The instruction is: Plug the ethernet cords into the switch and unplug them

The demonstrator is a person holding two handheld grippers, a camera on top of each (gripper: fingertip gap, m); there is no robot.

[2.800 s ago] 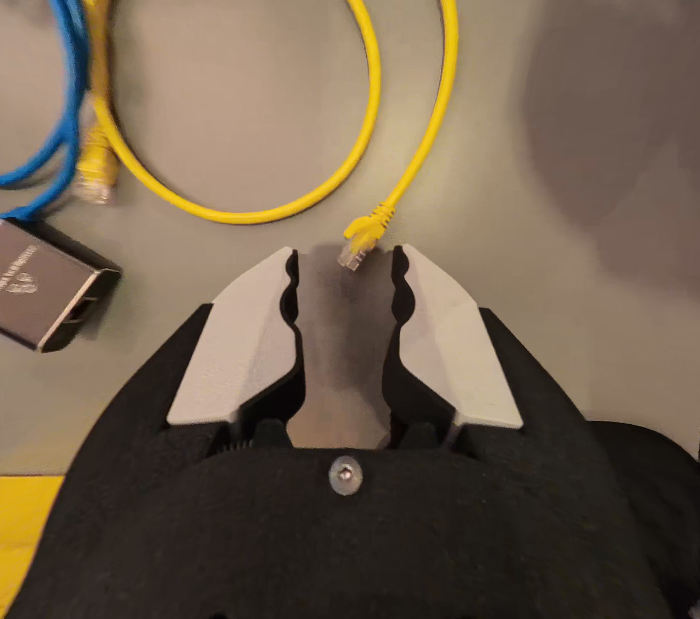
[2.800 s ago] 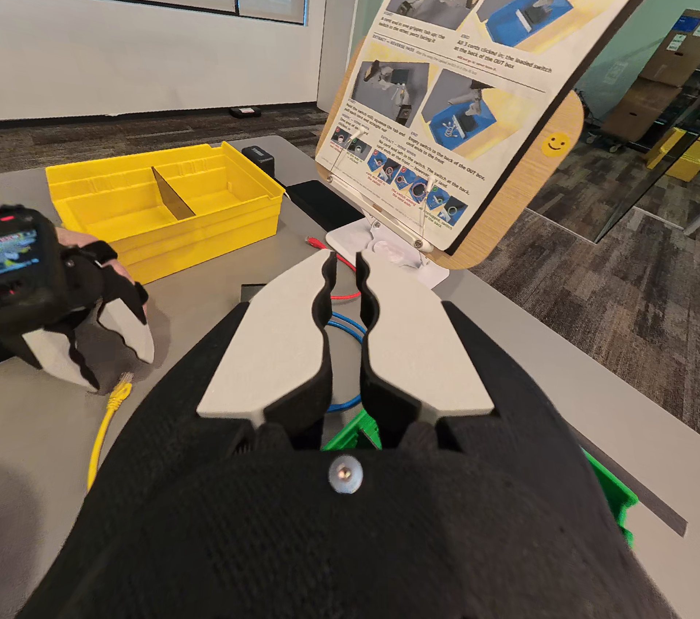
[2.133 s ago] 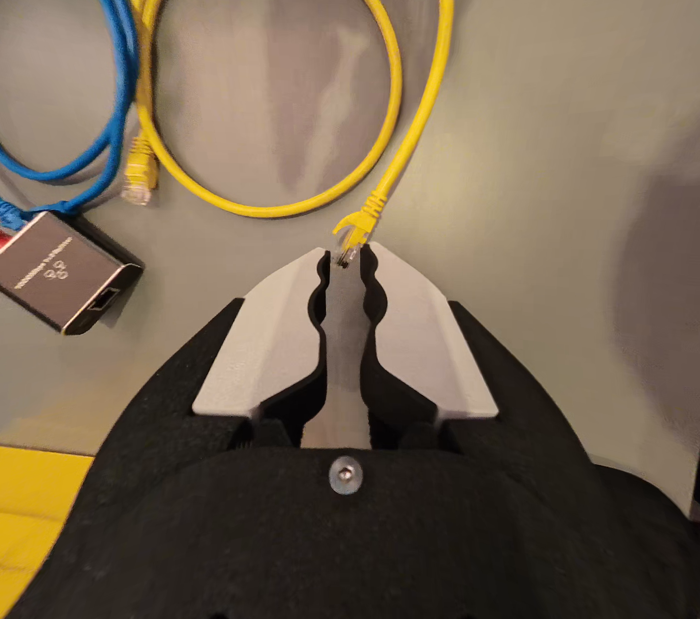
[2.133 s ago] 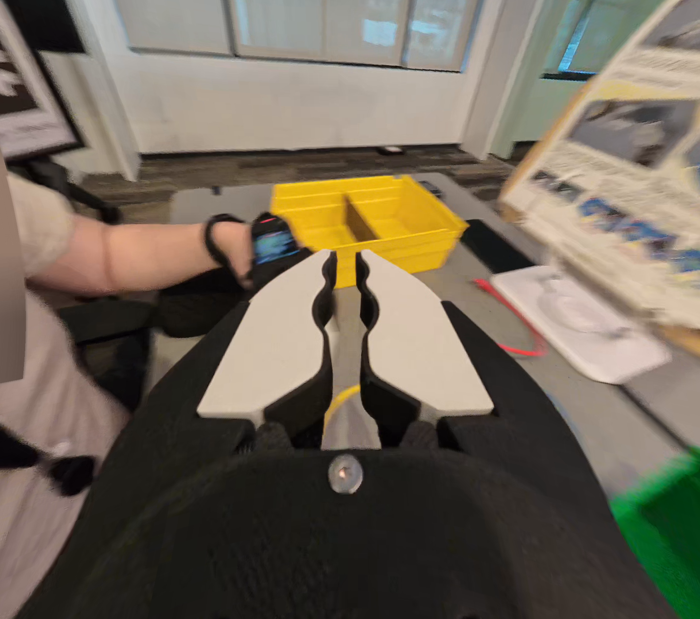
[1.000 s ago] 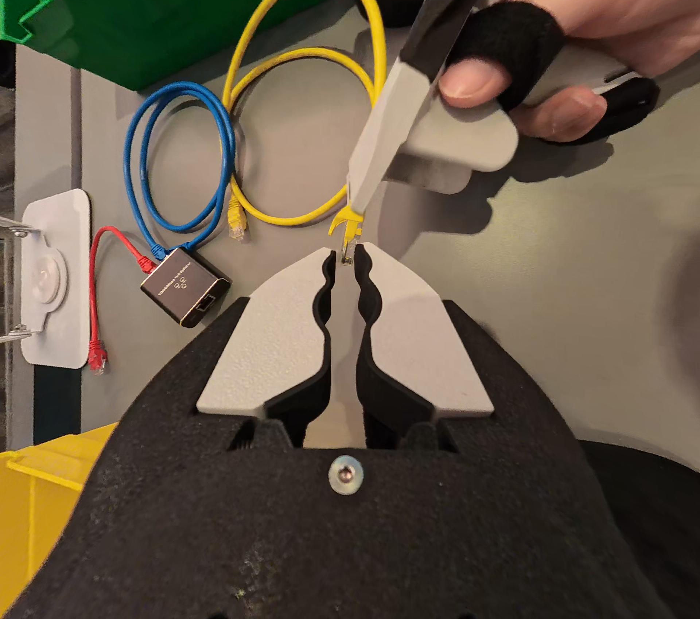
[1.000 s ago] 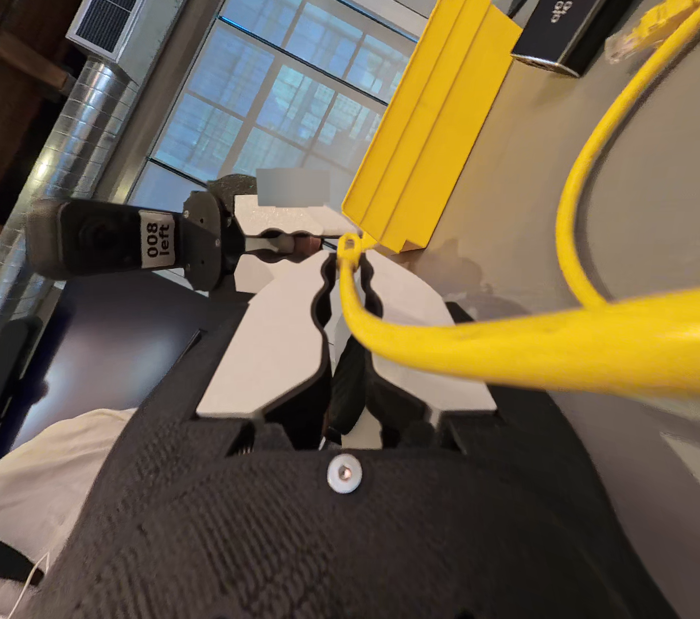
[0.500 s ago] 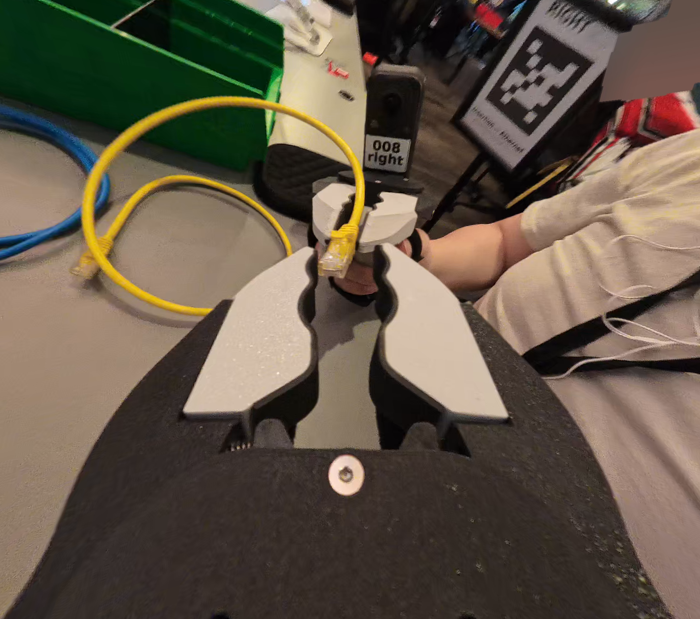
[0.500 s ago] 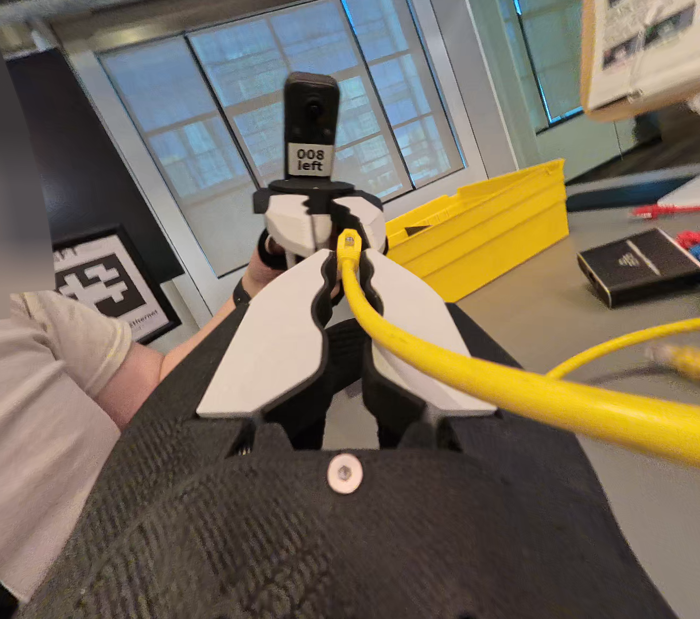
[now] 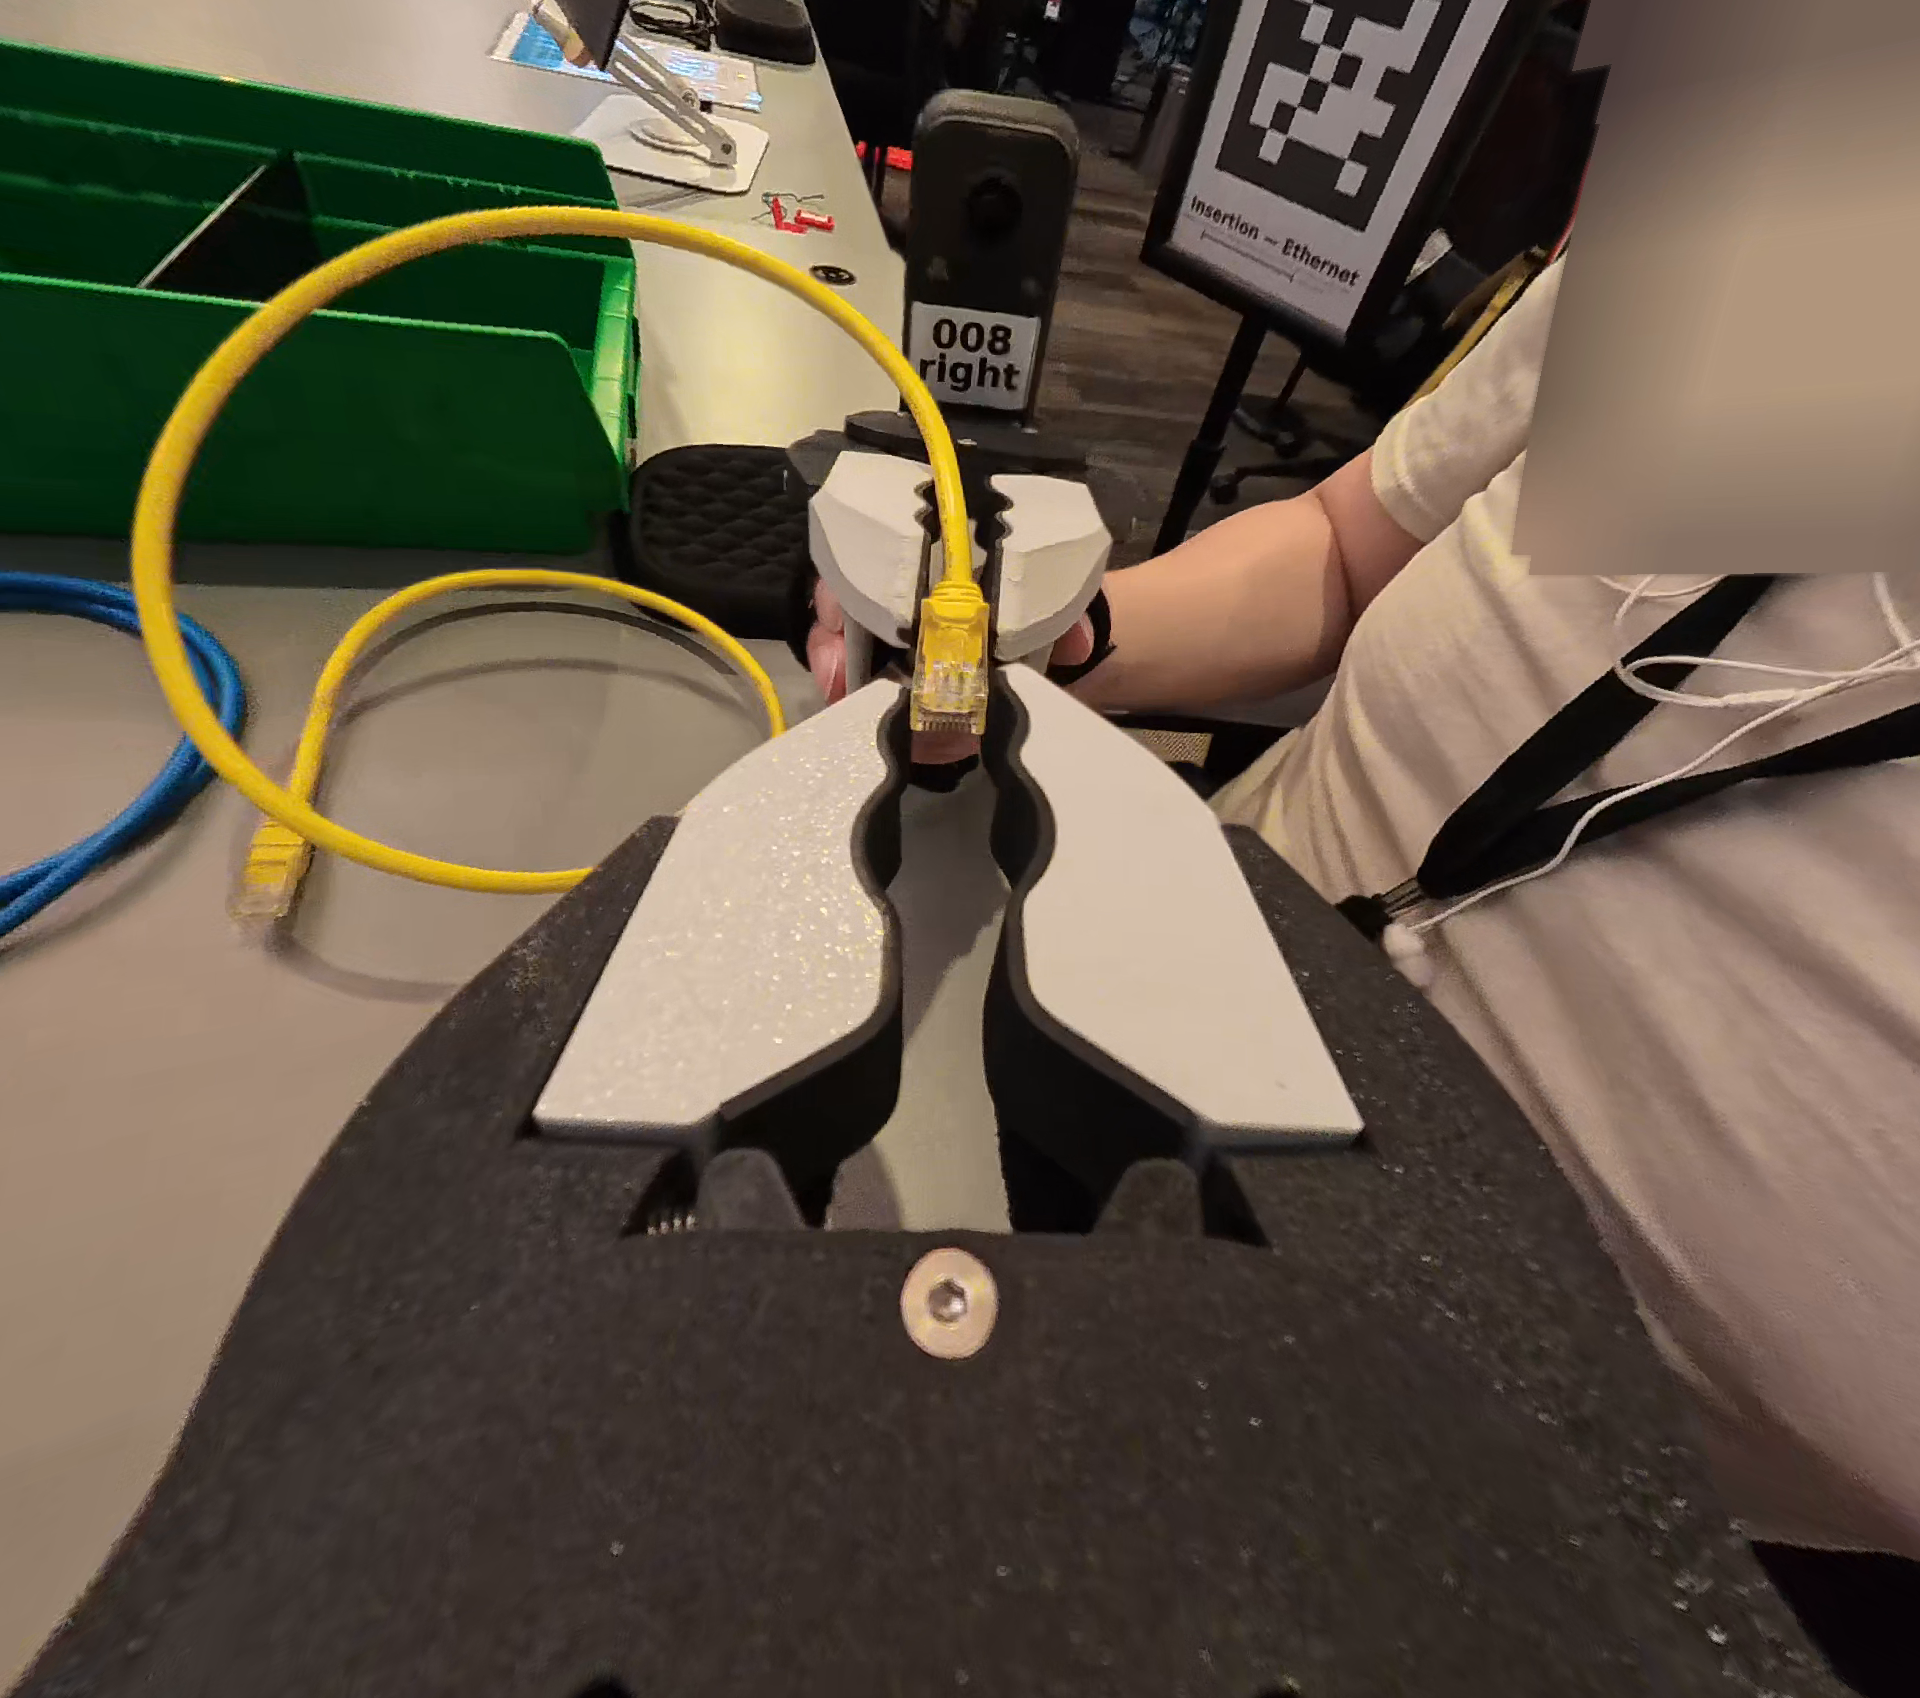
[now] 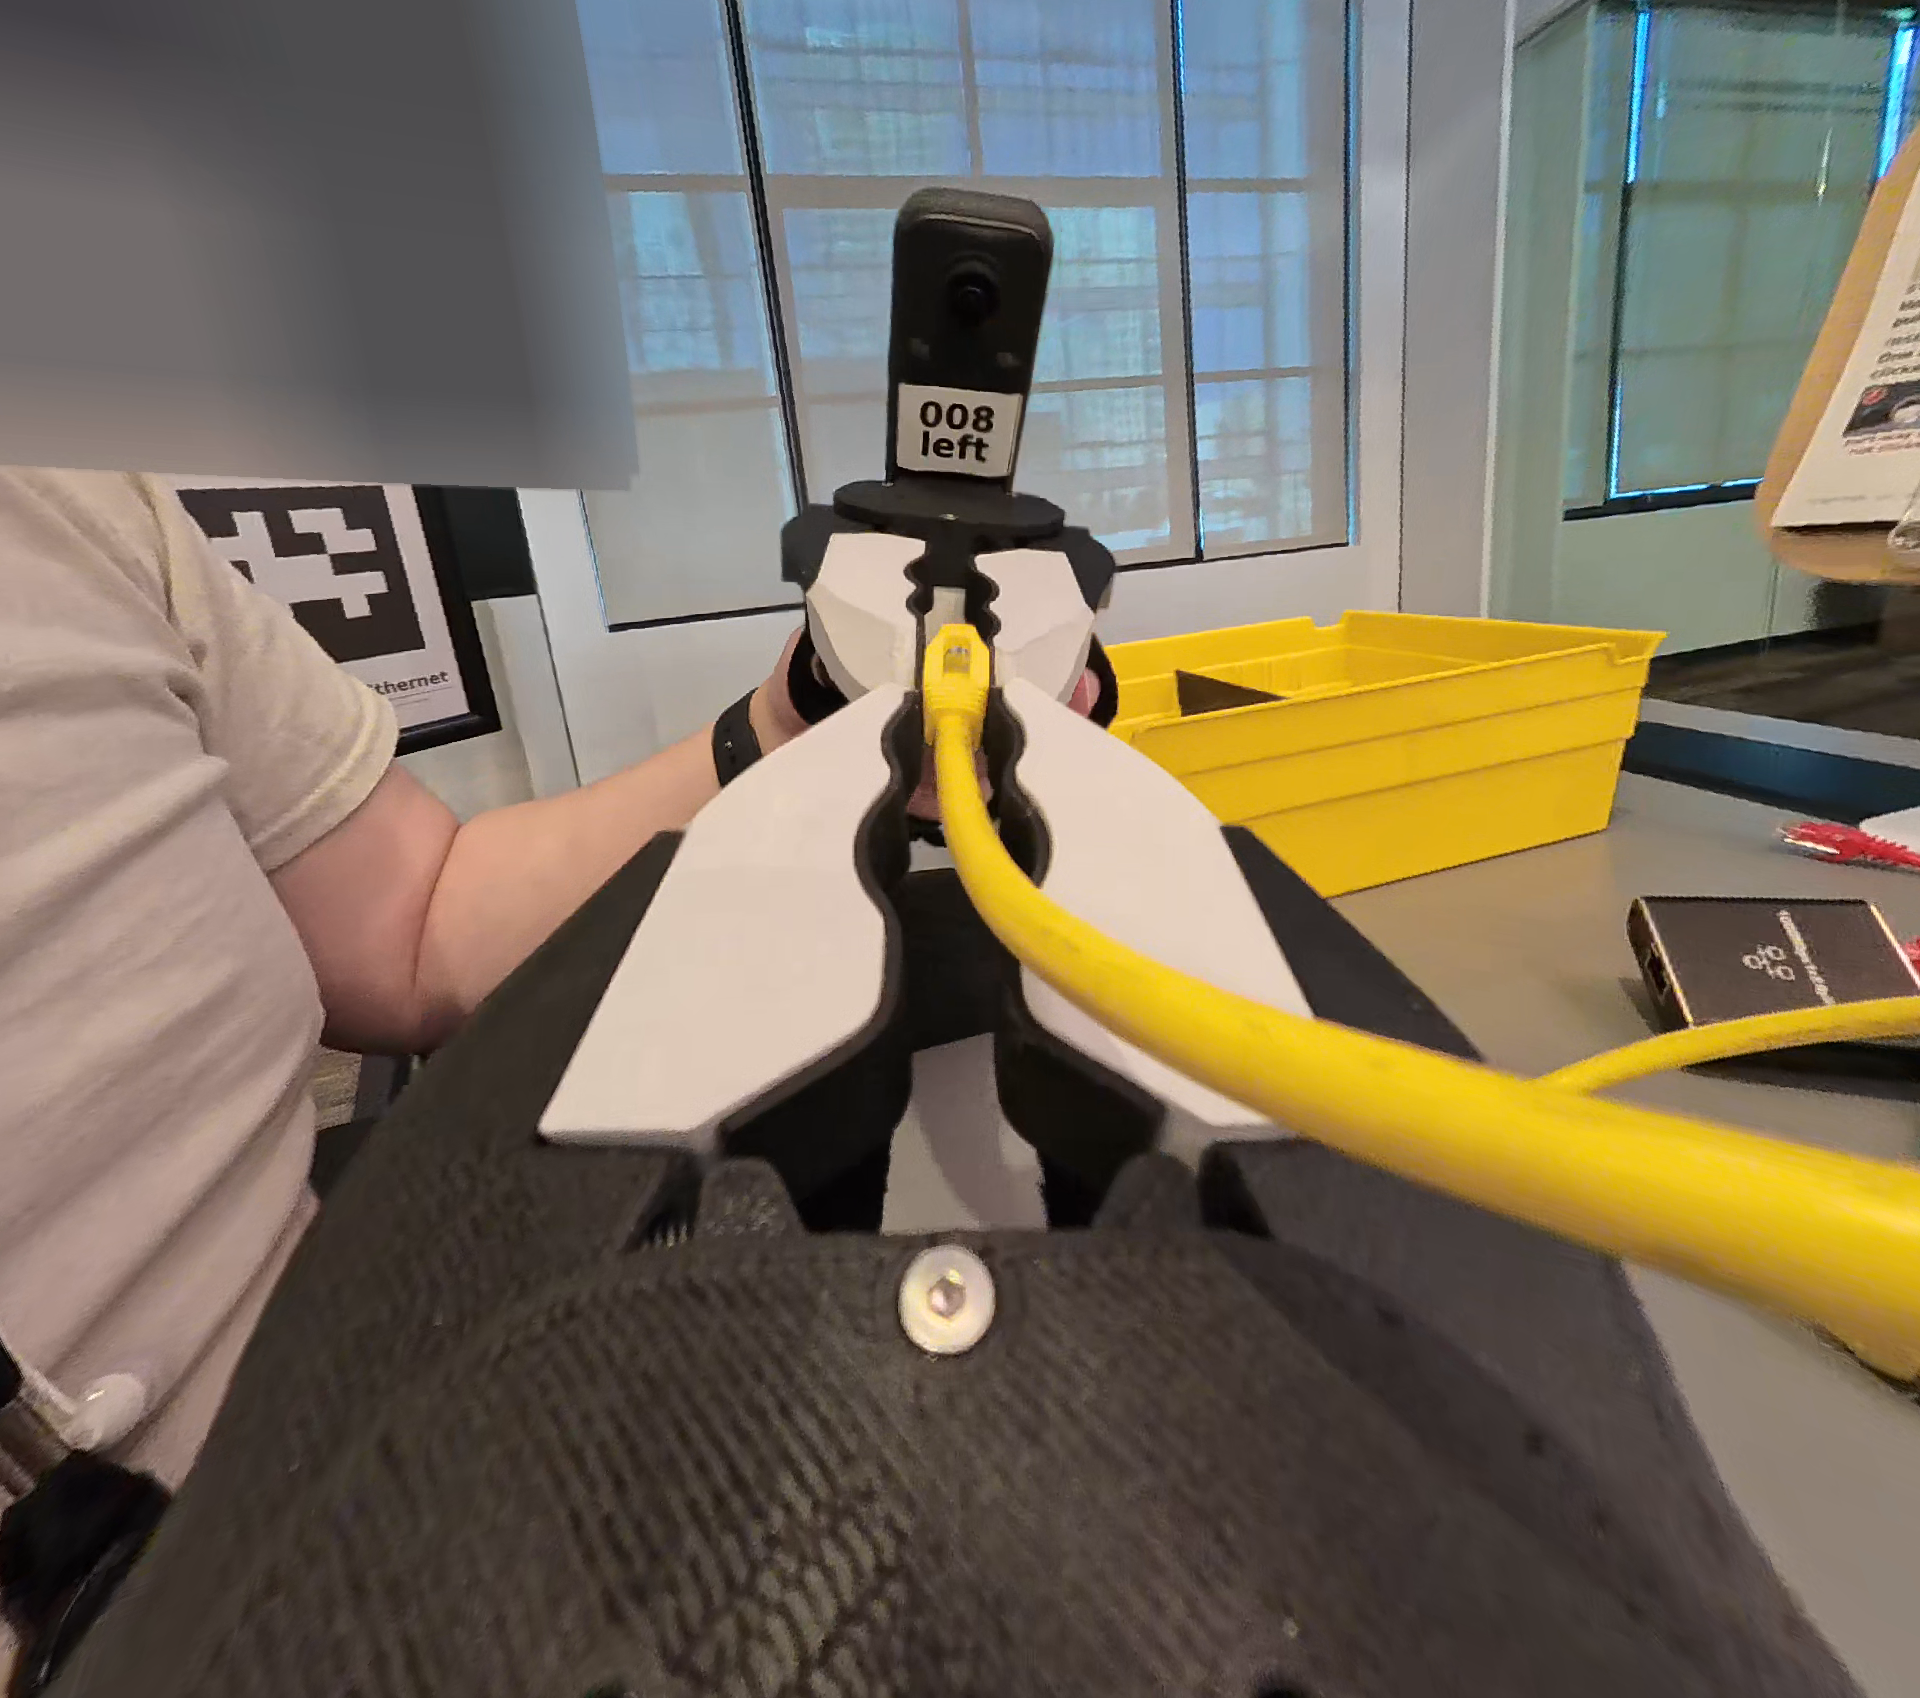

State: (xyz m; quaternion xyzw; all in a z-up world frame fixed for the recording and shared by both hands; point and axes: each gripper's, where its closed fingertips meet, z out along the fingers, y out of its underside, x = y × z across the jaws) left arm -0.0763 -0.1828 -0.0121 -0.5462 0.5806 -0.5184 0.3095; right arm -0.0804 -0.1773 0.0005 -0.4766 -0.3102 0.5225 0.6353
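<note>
Closer now, left gripper (image 9: 948, 718) open | right gripper (image 10: 948, 698) clamps yellow cord (image 10: 1143, 952); grey table (image 9: 125, 1077)

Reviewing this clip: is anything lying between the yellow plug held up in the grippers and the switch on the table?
Nothing visible does. The right gripper holds the yellow plug in the air, facing the left gripper. In the right wrist view the switch lies off to the right on bare grey table, its port end uncovered.
</note>
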